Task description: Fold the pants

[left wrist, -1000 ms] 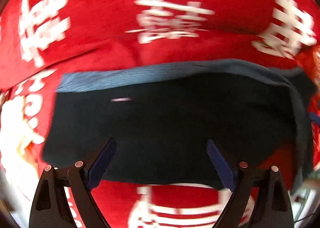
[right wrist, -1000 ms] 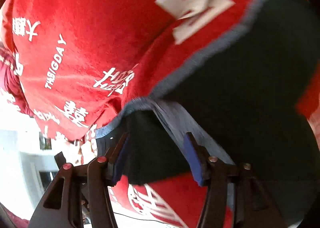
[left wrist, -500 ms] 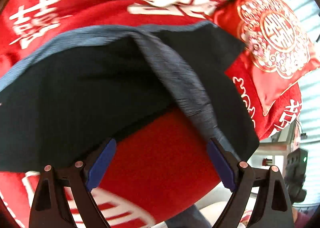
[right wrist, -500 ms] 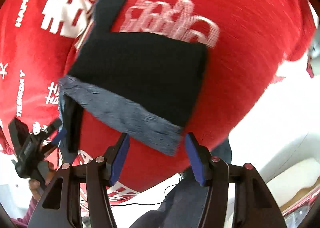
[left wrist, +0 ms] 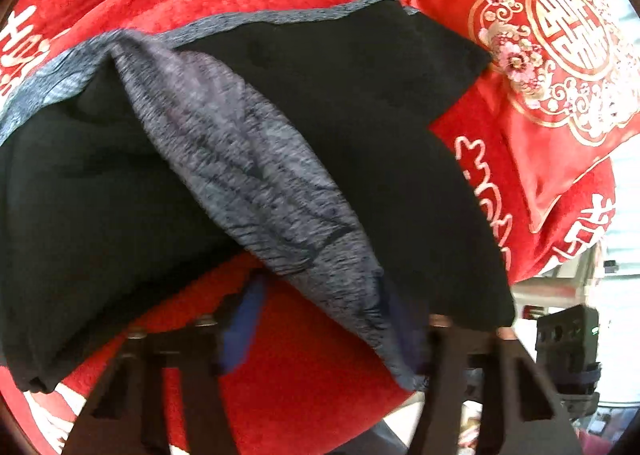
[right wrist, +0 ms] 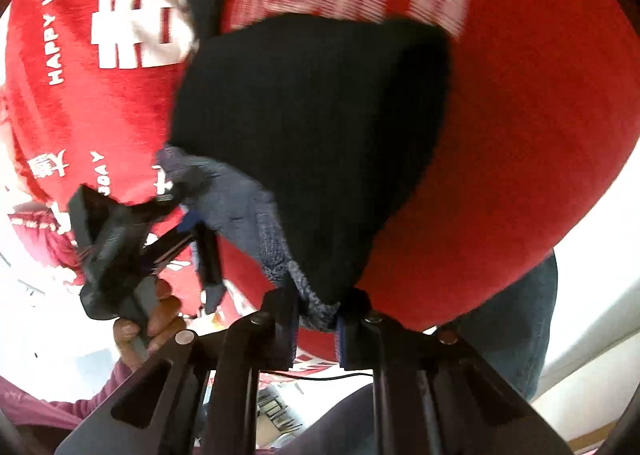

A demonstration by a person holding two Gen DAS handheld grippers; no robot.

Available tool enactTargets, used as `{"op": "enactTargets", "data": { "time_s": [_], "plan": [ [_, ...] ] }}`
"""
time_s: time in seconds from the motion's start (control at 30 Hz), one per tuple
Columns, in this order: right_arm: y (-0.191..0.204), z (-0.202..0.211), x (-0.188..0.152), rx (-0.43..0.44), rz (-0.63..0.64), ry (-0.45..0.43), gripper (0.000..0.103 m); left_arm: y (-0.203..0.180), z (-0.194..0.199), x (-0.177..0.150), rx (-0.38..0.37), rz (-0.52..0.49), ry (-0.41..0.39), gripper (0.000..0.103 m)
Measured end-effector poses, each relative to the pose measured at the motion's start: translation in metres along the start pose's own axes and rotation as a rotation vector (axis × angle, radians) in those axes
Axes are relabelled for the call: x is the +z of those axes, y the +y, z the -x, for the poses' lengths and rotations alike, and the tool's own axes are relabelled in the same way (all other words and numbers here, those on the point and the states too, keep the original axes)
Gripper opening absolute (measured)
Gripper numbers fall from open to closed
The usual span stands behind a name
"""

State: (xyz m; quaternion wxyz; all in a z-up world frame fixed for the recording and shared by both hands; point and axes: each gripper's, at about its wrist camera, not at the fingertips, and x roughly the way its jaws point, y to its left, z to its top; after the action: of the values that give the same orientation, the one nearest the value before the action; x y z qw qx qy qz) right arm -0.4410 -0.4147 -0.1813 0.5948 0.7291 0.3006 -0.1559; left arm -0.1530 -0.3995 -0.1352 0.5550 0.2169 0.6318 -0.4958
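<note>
The pants (left wrist: 360,127), black with a grey heathered waistband (left wrist: 256,183), lie partly folded on the red blanket (left wrist: 304,367), one black panel spread flat toward the embroidered red cushion (left wrist: 560,35) and the waistband twisted up toward me across the middle. My right gripper (right wrist: 318,321) has just been closing, and its blue pads now pinch a bunched grey corner of the waistband, with black cloth hanging just above the pinch. My left gripper (left wrist: 320,319) has also been closing; its jaws still stand somewhat apart, the grey edge of the waistband runs down between them and covers the right-hand pad, while the left-hand pad (left wrist: 244,323) shows clear of the cloth, so I cannot say the pads press on it (the picture is blurred there). In the right wrist view that left gripper reaches in from the left at the other end of the waistband, a hand (right wrist: 156,315) around its handle. The blanket carries white characters and the words HAPPY WEDDING. Below its edge a leg in blue jeans (right wrist: 516,319) shows.
</note>
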Motion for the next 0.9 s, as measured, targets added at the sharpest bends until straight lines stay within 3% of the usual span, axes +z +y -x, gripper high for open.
{"op": "enactTargets", "data": {
  "time_s": [0.1, 0.23, 0.27, 0.3, 0.33, 0.43, 0.5, 0.53, 0.6, 0.63, 0.73, 0.83, 0.9],
  "plan": [
    [0.039, 0.021, 0.015, 0.052, 0.080, -0.015, 0.014, -0.008, 0.019, 0.014, -0.009, 0.004, -0.048, 0.051],
    [0.101, 0.046, 0.065, 0.079, 0.193, -0.054, 0.014, -0.012, 0.048, 0.045, 0.005, 0.021, -0.143, 0.053],
    [0.113, 0.050, 0.079, 0.080, 0.215, -0.060, 0.014, -0.011, 0.055, 0.054, 0.012, 0.030, -0.160, 0.057],
    [0.124, 0.054, 0.097, 0.077, 0.239, -0.066, 0.014, -0.008, 0.065, 0.064, 0.028, 0.041, -0.190, 0.069],
    [0.140, 0.056, 0.116, 0.069, 0.267, -0.074, 0.014, -0.001, 0.073, 0.071, 0.043, 0.047, -0.214, 0.077],
    [0.180, 0.056, 0.169, 0.015, 0.341, -0.092, 0.014, 0.018, 0.092, 0.087, 0.110, 0.061, -0.279, 0.078],
    [0.205, 0.050, 0.203, -0.059, 0.375, -0.121, 0.021, 0.038, 0.096, 0.089, 0.187, 0.093, -0.287, 0.078],
    [0.218, 0.046, 0.221, -0.127, 0.394, -0.135, 0.026, 0.049, 0.096, 0.087, 0.221, 0.117, -0.284, 0.078],
    [0.241, 0.035, 0.243, -0.263, 0.471, -0.147, 0.084, 0.070, 0.091, 0.082, 0.290, 0.172, -0.270, 0.078],
    [0.255, 0.032, 0.247, -0.329, 0.534, -0.168, 0.087, 0.082, 0.085, 0.077, 0.330, 0.197, -0.255, 0.078],
    [0.274, 0.031, 0.236, -0.322, 0.656, -0.208, 0.087, 0.115, 0.062, 0.059, 0.434, 0.279, -0.183, 0.078],
    [0.248, 0.027, 0.219, -0.340, 0.623, -0.201, 0.084, 0.137, 0.041, 0.044, 0.456, 0.359, -0.118, 0.078],
    [0.208, 0.020, 0.211, -0.379, 0.530, -0.181, 0.062, 0.144, 0.034, 0.037, 0.452, 0.386, -0.112, 0.078]
  ]
}}
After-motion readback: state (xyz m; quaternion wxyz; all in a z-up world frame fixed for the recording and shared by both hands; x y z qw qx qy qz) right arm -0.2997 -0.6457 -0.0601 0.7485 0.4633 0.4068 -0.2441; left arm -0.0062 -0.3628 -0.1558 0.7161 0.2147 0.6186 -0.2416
